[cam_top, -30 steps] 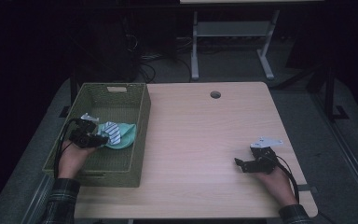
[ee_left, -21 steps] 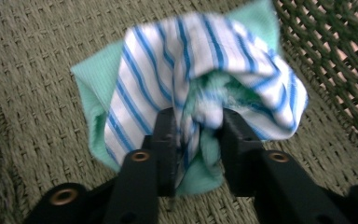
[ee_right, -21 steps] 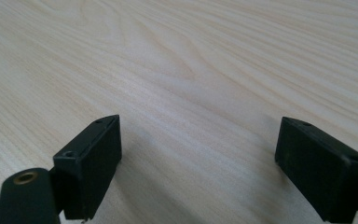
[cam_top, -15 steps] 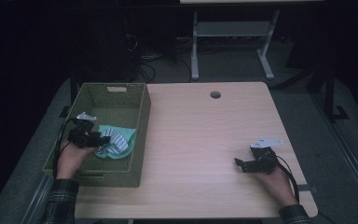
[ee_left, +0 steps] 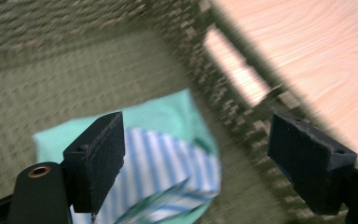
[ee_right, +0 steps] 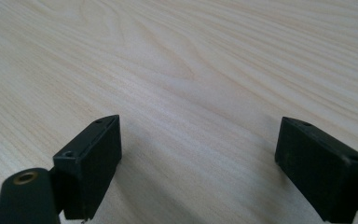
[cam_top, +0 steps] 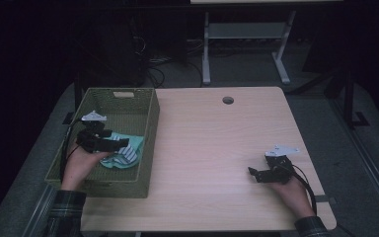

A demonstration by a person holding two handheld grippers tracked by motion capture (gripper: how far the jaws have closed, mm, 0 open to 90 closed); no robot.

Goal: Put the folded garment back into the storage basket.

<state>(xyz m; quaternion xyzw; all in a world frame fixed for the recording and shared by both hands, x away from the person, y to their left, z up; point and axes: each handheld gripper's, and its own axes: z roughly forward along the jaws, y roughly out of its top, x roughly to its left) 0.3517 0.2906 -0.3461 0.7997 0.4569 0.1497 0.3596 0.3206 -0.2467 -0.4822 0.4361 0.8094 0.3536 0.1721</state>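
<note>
Cloth (cam_top: pixel 124 151) is lying loose in the green basket (cam_top: pixel 148 148) at the table's left; left gripper (cam_top: pixel 121 144) jaws, just opening, are spread empty above it, drop looking done; right gripper (cam_top: pixel 254 174) is idling spread near right

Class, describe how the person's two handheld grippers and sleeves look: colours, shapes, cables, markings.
Both the left gripper and right gripper are black, each with two blocky jaws, a brass-coloured eyelet at the left jaw's base and a grey three-cornered plate on top. A black cable trails from each. The sleeves are dark plaid.
</note>
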